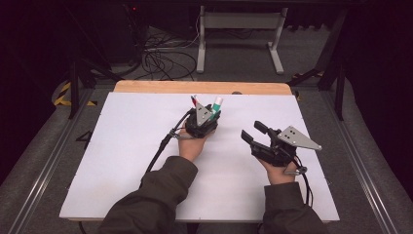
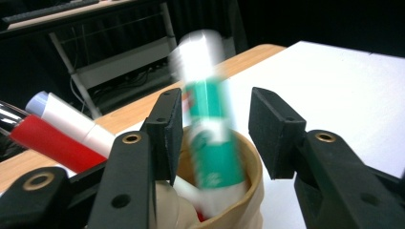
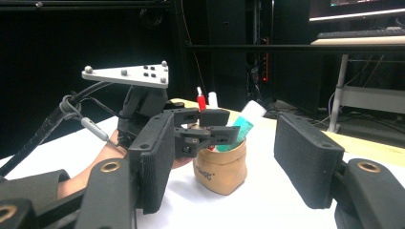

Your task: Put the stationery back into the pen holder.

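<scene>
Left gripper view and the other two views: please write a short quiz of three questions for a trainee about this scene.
1. True or false: the right gripper holds a pen.
2. What stands between the jaws of the left gripper? A) the green-and-white tube B) a red marker C) nothing
3. What colour is the holder in which the tube stands?

Key: 1 false, its jaws are open and hold nothing; 2 A; 3 tan.
</scene>
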Available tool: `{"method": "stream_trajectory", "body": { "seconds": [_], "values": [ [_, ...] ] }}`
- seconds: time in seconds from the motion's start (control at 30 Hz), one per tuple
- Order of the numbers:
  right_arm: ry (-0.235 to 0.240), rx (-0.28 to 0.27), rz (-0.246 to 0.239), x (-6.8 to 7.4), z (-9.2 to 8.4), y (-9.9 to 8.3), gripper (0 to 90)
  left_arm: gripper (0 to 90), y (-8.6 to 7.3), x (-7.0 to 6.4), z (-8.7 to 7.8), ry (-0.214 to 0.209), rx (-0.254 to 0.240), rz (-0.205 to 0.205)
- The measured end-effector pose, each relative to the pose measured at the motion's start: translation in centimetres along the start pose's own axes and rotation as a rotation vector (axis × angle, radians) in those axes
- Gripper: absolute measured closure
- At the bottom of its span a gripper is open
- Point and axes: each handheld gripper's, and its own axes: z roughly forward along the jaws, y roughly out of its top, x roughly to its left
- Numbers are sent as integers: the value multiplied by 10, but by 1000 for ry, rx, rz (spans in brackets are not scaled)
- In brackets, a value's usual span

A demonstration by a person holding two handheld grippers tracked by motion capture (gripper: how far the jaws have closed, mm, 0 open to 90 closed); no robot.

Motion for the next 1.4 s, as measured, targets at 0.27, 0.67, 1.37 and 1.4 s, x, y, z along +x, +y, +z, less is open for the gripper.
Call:
{"method": "stream_trajectory", "body": {
  "seconds": [0.27, 0.67, 1.37, 1.4],
  "values": [
    [0, 1, -1, 0, 1, -1, 403, 489, 3, 3, -5, -18, -17, -16],
    [1, 2, 3, -1, 1, -1, 401, 431, 7, 9, -21, -45, -63, -37],
    [1, 7, 0, -1, 0, -2, 394, 277, 12, 27, -59, -102, -88, -59],
    [0, 7, -1, -1, 0, -2, 393, 268, 12, 27, -61, -106, -93, -62]
  ]
}}
